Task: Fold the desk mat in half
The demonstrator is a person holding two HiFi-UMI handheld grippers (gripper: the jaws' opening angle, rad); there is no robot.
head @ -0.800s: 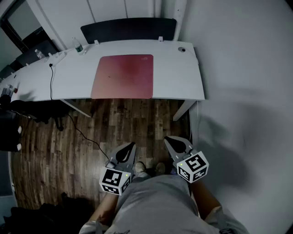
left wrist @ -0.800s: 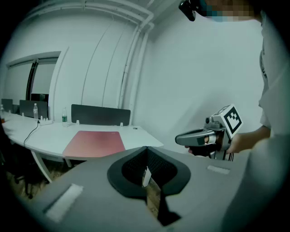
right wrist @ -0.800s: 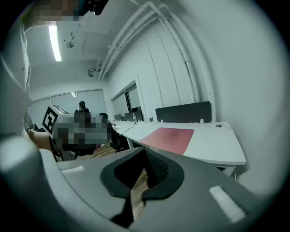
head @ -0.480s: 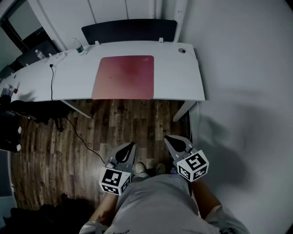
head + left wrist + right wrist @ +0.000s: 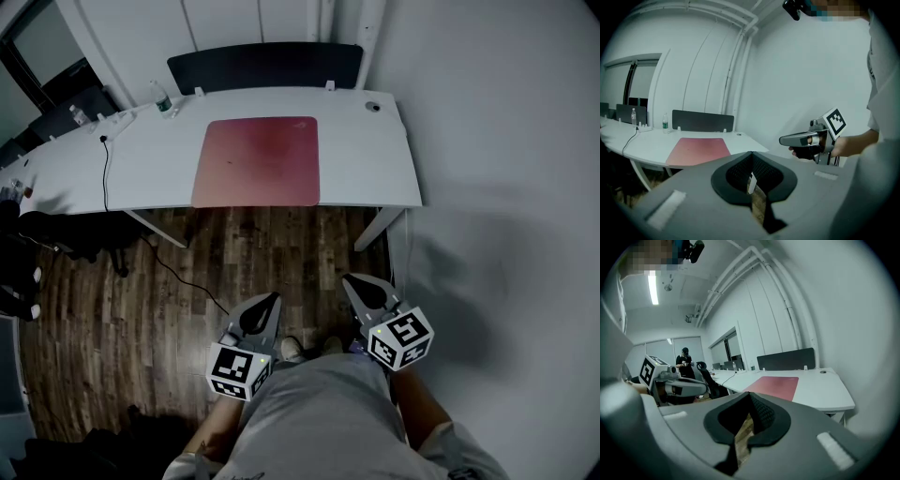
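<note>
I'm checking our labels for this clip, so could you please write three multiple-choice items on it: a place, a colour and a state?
1. Where is the desk mat? A on a shelf; B on the white desk; C between the tongs.
2. What colour is the mat? A red; B blue; C green.
3. How does the mat lie? A folded in half; B rolled up; C flat, unfolded.
Key: 1 B, it lies by the desk's front edge; 2 A, it shows red in all views; 3 C, one flat sheet, the left tongs and right tongs shut and short of it.
</note>
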